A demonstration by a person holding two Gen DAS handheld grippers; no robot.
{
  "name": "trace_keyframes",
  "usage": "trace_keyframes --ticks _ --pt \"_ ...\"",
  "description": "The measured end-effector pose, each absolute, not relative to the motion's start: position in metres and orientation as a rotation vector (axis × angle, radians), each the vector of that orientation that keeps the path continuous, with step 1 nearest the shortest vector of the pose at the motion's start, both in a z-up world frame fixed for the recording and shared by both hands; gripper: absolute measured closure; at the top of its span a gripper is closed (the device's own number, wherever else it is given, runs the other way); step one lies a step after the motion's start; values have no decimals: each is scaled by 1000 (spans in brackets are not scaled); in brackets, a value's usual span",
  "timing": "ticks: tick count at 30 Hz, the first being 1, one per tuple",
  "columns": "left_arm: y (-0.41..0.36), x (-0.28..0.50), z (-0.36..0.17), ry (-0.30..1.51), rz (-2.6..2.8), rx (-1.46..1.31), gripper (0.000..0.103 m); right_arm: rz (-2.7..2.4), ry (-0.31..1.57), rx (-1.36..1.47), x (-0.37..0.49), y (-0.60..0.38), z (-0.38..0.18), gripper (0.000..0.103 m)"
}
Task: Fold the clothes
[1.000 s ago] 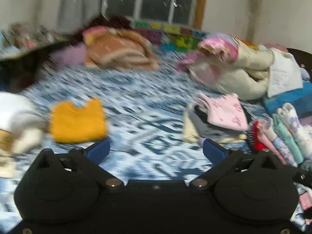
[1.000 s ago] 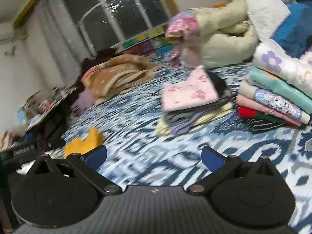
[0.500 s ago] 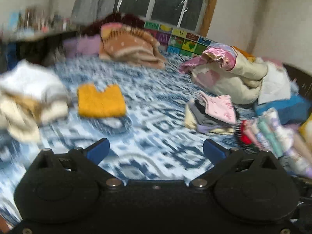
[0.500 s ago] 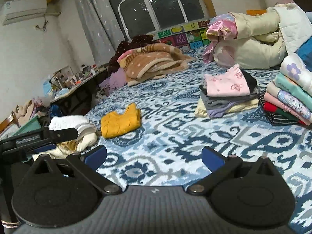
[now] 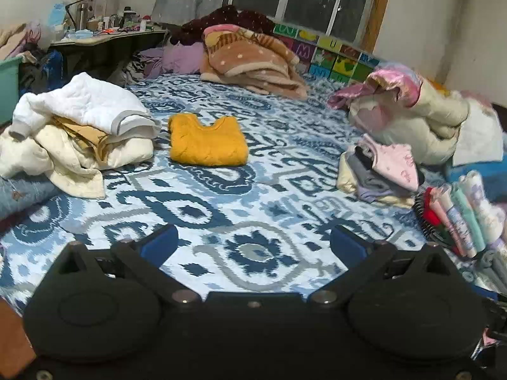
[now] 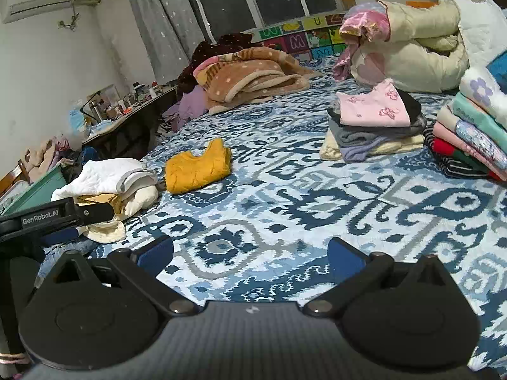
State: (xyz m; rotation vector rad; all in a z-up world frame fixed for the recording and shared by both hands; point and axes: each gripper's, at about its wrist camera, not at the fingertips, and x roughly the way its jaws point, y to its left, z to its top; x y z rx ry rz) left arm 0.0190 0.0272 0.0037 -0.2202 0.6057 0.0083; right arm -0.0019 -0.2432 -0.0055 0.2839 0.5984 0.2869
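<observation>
- Left gripper (image 5: 253, 242) and right gripper (image 6: 250, 253): jaws wide apart, holding nothing; likely between garments.
- Unfolded heap (image 5: 79, 126) at ten o'clock, probably next; yellow top (image 5: 207, 141) folded at eleven; stacks (image 6: 374, 126) at two.

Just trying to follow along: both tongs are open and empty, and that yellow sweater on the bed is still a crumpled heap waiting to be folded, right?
Not quite. The yellow sweater already lies folded flat on the bed, as the left wrist view shows. The crumpled heap is the white pile beside it. Both the left tongs and right tongs are indeed open and empty.
</observation>
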Motion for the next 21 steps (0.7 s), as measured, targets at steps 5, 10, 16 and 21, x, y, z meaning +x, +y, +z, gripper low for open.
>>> trace_keyframes --ticks 5,10,16,21 --pt "16 15 1 628 14 -140 0 294 606 275 -5 -238 -8 0" --pt "20 12 -8 650 23 -202 0 295 616 272 -7 -236 -11 0" --pt "8 8 -8 642 5 -129 0 287 626 266 -9 -235 -15 0" --pt "7 7 -13 662 -13 -143 0 291 636 258 -9 -232 -19 0"
